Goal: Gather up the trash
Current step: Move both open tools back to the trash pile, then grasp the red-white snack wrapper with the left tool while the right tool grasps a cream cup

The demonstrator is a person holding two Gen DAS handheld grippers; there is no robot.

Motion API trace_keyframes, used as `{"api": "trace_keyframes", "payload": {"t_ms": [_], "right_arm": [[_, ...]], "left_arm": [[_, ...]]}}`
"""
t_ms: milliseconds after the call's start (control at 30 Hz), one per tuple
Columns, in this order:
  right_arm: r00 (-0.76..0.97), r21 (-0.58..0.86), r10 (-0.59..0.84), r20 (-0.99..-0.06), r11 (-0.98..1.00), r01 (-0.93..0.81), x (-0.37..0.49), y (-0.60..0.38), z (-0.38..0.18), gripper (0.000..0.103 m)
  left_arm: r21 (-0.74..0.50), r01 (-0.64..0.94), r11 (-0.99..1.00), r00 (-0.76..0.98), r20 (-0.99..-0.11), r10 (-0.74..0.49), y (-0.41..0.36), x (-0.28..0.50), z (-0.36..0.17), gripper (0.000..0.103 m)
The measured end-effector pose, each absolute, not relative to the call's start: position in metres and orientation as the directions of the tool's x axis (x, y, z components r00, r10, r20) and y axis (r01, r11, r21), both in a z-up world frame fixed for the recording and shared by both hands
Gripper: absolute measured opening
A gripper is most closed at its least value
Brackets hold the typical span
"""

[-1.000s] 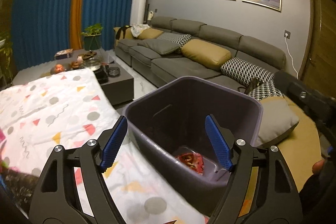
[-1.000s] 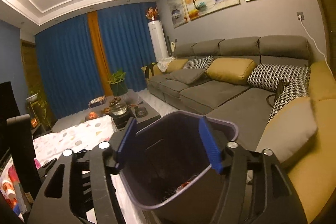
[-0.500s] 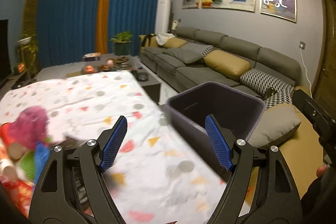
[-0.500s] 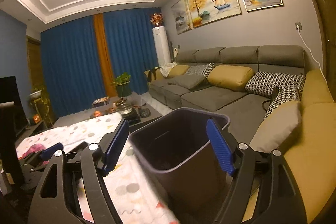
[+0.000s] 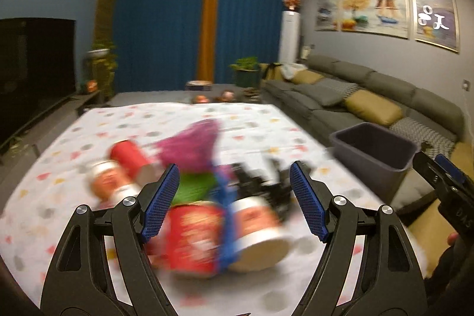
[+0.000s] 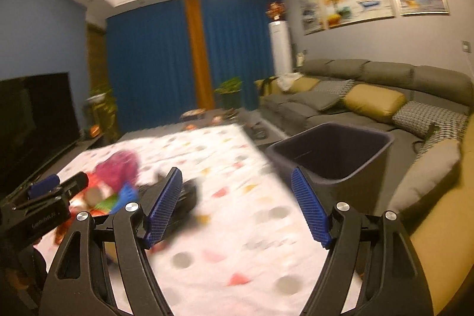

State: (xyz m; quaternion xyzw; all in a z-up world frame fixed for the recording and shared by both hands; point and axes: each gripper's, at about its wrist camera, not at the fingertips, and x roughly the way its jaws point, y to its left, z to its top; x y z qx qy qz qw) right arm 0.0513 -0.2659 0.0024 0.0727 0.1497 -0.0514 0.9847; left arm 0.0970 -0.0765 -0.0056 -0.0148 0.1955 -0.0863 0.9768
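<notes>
A blurred pile of trash lies on the patterned tablecloth: red cans, a white-and-red cup, a purple bag, a green wrapper and black plastic. My left gripper is open and empty, right above the pile. The dark bin stands at the table's right edge. My right gripper is open and empty, over the cloth between the pile and the bin. It also shows at the right edge of the left wrist view.
A grey sofa with yellow and patterned cushions runs along the right wall. A dark TV stands at the left. A low coffee table with small items and potted plants sits beyond the cloth, before blue curtains.
Both grippers have swung left, away from the bin, toward the trash pile on the cloth. The bin has shifted to the right in both views. Both stay open and empty.
</notes>
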Motion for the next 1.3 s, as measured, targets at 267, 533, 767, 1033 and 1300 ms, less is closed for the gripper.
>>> {"api": "trace_keyframes", "payload": {"t_ms": [267,533,767,1033,1300], "right_arm": [[0.934,0.058,0.007,-0.357,0.998,0.015,0.06,-0.19,-0.023,0.075],[0.906,0.008,-0.004,-0.423,1.0,0.008,0.075,-0.173,-0.045,0.071],[0.881,-0.02,-0.01,-0.473,1.0,0.0,0.084,-0.168,-0.062,0.067],[0.845,-0.05,0.016,-0.534,0.998,-0.05,0.102,-0.161,-0.072,0.057],[0.796,-0.06,0.039,-0.604,0.994,-0.094,0.119,-0.153,-0.08,0.024]], "left_arm": [[-0.061,0.017,0.998,0.899,-0.437,-0.042,0.012,0.082,-0.034,0.075],[-0.099,0.018,0.995,0.859,-0.507,-0.066,0.031,0.091,-0.057,0.075],[-0.1,0.065,0.993,0.829,-0.549,-0.109,0.02,0.113,-0.064,0.07],[-0.16,0.093,0.983,0.773,-0.611,-0.172,0.018,0.132,-0.074,0.032],[-0.189,0.103,0.977,0.77,-0.606,-0.199,0.022,0.132,-0.076,0.015]]}}
